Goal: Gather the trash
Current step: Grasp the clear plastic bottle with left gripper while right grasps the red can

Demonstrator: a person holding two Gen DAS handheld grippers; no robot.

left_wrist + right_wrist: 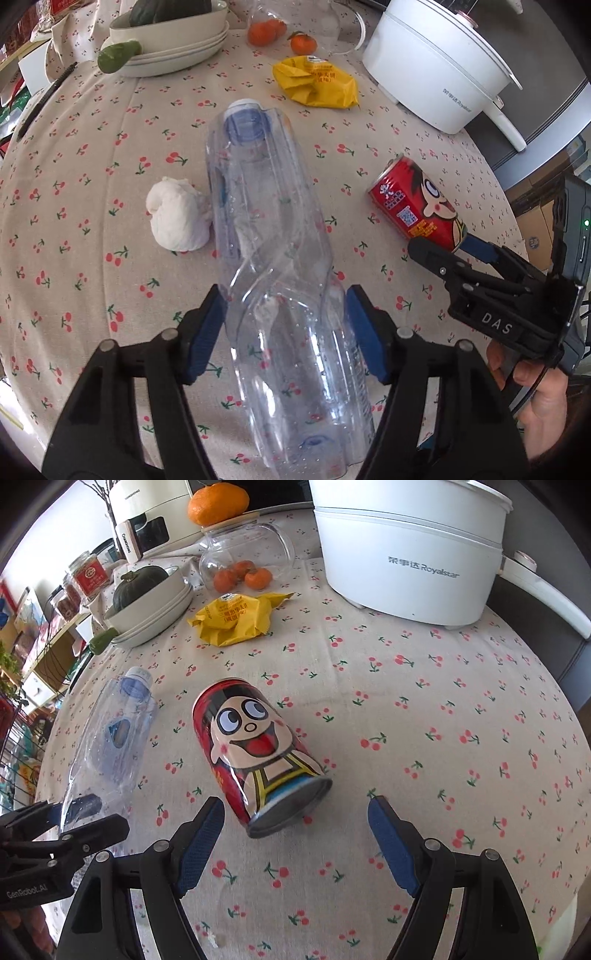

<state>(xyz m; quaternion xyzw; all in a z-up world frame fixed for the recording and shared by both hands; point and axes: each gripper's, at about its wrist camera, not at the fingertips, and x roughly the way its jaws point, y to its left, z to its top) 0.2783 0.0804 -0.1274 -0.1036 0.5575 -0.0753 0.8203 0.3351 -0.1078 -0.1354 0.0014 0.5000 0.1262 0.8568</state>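
A crushed clear plastic bottle (269, 236) with a blue cap lies on the cherry-print tablecloth (74, 221). My left gripper (284, 306) is shut on the bottle, a blue pad touching each side of its lower body. The bottle also shows in the right wrist view (110, 734). A red cartoon can (255, 753) lies on its side just ahead of my open right gripper (295, 812), between the fingers' line, untouched. The can (417, 199) and right gripper (443, 254) show in the left view. A crumpled white tissue (177, 214) and a yellow wrapper (317, 81) lie nearby.
A white electric pot (406, 546) stands at the back right. Stacked bowls (155, 609) holding a dark squash sit at the back left. A glass jar (247, 554) and small oranges (266, 31) are behind the wrapper. A black pen (44, 99) lies at the far left.
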